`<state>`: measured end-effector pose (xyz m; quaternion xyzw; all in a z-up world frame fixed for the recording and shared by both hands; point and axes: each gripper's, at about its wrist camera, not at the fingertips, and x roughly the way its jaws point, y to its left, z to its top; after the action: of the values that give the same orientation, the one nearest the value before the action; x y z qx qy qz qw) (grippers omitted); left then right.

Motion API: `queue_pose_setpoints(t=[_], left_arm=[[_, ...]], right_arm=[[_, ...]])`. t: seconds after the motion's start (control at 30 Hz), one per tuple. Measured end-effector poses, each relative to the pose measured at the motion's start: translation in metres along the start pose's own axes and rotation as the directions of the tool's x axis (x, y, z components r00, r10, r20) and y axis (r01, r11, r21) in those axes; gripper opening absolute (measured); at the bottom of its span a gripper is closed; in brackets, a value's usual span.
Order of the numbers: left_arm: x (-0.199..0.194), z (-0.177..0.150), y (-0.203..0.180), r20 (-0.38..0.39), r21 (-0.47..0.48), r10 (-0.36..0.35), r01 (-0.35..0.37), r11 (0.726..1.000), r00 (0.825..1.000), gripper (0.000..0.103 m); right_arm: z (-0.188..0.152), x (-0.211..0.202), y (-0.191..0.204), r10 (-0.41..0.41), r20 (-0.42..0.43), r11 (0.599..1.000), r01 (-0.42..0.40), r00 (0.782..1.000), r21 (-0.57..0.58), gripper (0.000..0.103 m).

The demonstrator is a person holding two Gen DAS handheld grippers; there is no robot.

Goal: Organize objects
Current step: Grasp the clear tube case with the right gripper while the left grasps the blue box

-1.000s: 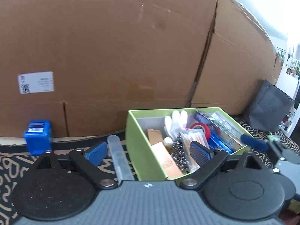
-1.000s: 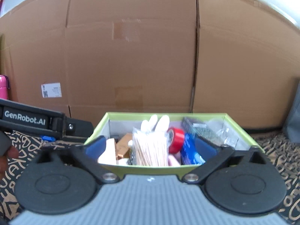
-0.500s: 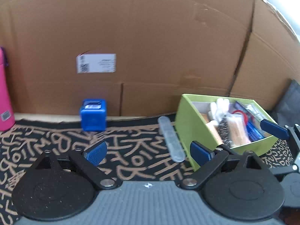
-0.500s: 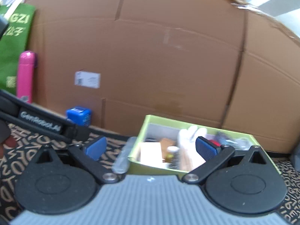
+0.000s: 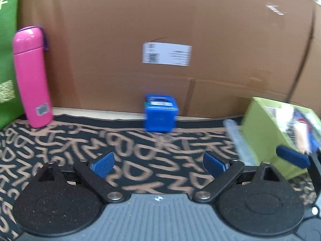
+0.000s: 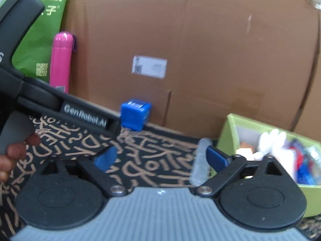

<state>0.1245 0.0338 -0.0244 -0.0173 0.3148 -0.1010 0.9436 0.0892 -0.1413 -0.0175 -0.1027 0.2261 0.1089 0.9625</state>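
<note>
Both views are blurred, and small detail is hard to read.

The left gripper [image 5: 158, 160] hangs low over the patterned mat [image 5: 60, 140] with its jaws spread wide and nothing between them. Ahead of it a blue cube [image 5: 161, 113] sits at the mat's far edge, close against the cardboard wall [image 5: 220, 40]. A pink bottle [image 5: 32, 76] stands upright at the far left, with a green bag [image 5: 8, 40] behind it cut off by the frame. At the right a green box [image 5: 258, 132] runs out of view; its contents are smeared and cannot be told apart here. A clear tube [image 5: 238, 140] lies on the mat just beside the box's left wall, its near end hidden behind the gripper finger.

The right gripper [image 6: 160, 158] is also wide open and empty. In its view the left gripper's body crosses from the left and covers part of the cube [image 6: 134, 116] and the bottle's [image 6: 60, 60] base. The tube [image 6: 200, 160] lies beside the box [image 6: 226, 136], partly behind the right finger. Inside the box something white [image 6: 270, 140] stands among red and blue items too blurred to name. A white label [image 6: 149, 67] on the wall is unreadable.
</note>
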Motion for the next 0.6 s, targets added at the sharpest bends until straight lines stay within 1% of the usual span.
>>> queue_pose_setpoints(t=[0.07,0.1,0.17,0.23,0.27,0.3,0.37,0.47,0.53,0.6], left_arm=[[0.008,0.003,0.010,-0.013,-0.002,0.025,-0.025,1.000,1.000,0.098],[0.013,0.004,0.016,-0.021,-0.008,0.029,-0.029,1.000,0.999,0.098],[0.021,0.007,0.025,-0.047,-0.022,0.025,-0.026,0.999,0.999,0.098],[0.026,0.008,0.030,-0.058,-0.023,0.018,-0.019,1.000,0.998,0.098],[0.028,0.009,0.031,-0.058,-0.017,0.022,-0.023,1.000,0.998,0.098],[0.031,0.011,0.031,-0.058,-0.010,0.030,-0.030,0.999,0.998,0.098],[0.038,0.015,0.030,-0.060,-0.005,0.030,-0.031,1.000,0.998,0.098],[0.051,0.025,0.026,-0.067,-0.015,0.006,-0.007,1.000,0.998,0.098],[0.059,0.032,0.022,-0.059,-0.022,-0.002,0.001,1.000,0.998,0.098],[0.070,0.039,0.015,-0.055,-0.023,-0.005,0.004,1.000,0.998,0.098]], right_arm=[[0.000,0.015,0.002,0.025,-0.039,0.998,-0.023,0.999,0.055,0.088],[-0.001,0.024,0.002,0.032,-0.061,0.996,-0.027,0.998,0.089,0.087],[-0.003,0.038,-0.003,0.034,-0.102,0.988,-0.018,0.994,0.155,0.081],[-0.007,0.044,-0.013,0.003,-0.118,0.971,0.026,0.993,0.238,0.076],[-0.009,0.045,-0.016,-0.026,-0.120,0.966,0.056,0.992,0.253,0.067],[-0.010,0.045,-0.019,-0.052,-0.130,0.962,0.084,0.990,0.260,0.064],[-0.011,0.048,-0.020,-0.079,-0.149,0.954,0.118,0.986,0.274,0.063],[-0.011,0.055,-0.022,-0.141,-0.161,0.945,0.181,0.977,0.273,0.063],[-0.011,0.058,-0.025,-0.178,-0.169,0.937,0.220,0.969,0.271,0.063],[-0.012,0.064,-0.030,-0.213,-0.185,0.926,0.259,0.959,0.274,0.065]])
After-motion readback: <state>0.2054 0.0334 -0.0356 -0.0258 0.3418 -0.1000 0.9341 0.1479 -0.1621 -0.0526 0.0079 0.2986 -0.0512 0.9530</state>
